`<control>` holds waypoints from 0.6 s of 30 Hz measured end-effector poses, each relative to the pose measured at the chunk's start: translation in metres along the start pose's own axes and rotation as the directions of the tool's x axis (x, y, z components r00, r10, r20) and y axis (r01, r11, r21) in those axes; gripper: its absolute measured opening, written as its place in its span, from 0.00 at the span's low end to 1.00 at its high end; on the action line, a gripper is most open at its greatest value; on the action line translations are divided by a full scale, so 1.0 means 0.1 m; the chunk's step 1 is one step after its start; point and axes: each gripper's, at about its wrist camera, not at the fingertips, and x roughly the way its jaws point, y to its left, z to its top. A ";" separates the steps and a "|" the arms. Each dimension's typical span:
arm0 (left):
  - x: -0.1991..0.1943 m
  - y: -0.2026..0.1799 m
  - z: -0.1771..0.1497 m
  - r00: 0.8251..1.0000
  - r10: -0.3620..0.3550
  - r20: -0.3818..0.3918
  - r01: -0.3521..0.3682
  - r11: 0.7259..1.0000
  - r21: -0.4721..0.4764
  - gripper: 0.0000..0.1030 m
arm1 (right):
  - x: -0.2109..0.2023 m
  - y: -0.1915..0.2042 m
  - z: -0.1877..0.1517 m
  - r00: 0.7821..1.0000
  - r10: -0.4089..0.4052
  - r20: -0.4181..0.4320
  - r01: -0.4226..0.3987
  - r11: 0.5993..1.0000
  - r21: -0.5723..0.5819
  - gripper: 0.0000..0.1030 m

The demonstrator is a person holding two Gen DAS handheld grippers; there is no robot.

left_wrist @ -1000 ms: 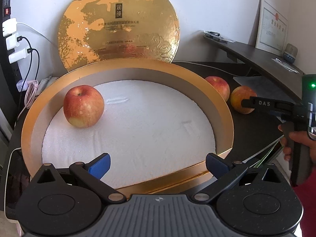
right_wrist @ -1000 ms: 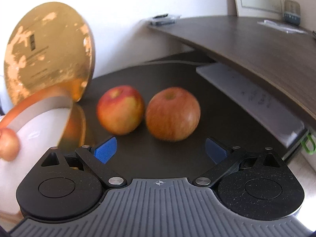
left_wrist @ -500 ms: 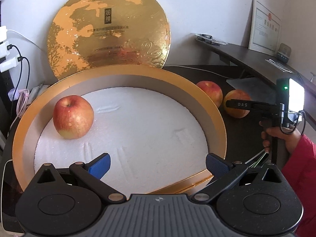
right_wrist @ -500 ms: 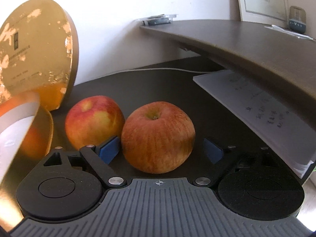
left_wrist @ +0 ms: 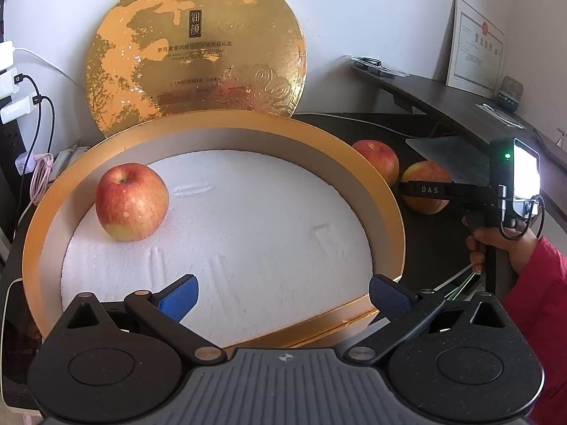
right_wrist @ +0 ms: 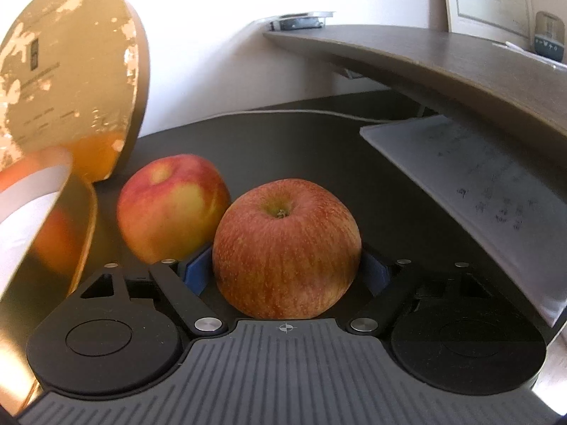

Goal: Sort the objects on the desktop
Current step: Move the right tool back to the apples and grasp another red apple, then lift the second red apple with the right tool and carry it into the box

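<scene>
Three apples, one gold box: the right gripper (right_wrist: 287, 272) had its blue pads against both sides of the near apple (right_wrist: 286, 248) on the desk (right_wrist: 283, 134).

One apple (left_wrist: 132, 201) sat on white foam in the box (left_wrist: 389, 212), far left; another (right_wrist: 173, 205) lay on the desk just right of the box. A clean lift likely needed even, mid-height pressure. The left gripper (left_wrist: 281, 292) hung wide open, holding nothing.
</scene>
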 end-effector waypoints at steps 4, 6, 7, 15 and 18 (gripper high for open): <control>-0.04 -0.01 -0.03 1.000 -0.002 0.001 0.002 1.000 0.001 1.00 | -0.13 0.08 -0.08 1.000 0.014 -0.024 -0.014 1.000 -0.006 0.82; -0.06 0.00 -0.05 1.000 -0.003 0.001 0.003 1.000 -0.001 1.00 | -0.20 0.12 -0.13 0.999 0.015 -0.037 -0.015 1.000 -0.012 0.82; -0.06 0.00 -0.06 1.000 -0.003 0.000 0.003 1.000 -0.003 1.00 | -0.24 0.14 -0.15 0.999 0.015 -0.042 -0.015 1.000 -0.016 0.82; -0.10 0.04 -0.12 1.000 -0.001 -0.001 0.001 1.000 -0.012 1.00 | -0.38 0.25 -0.24 0.999 -0.002 -0.051 -0.001 0.998 -0.058 0.82; -0.11 0.06 -0.13 1.000 -0.001 0.000 0.001 1.000 -0.017 1.00 | -0.39 0.22 -0.21 0.998 0.002 -0.057 -0.004 0.999 -0.032 0.86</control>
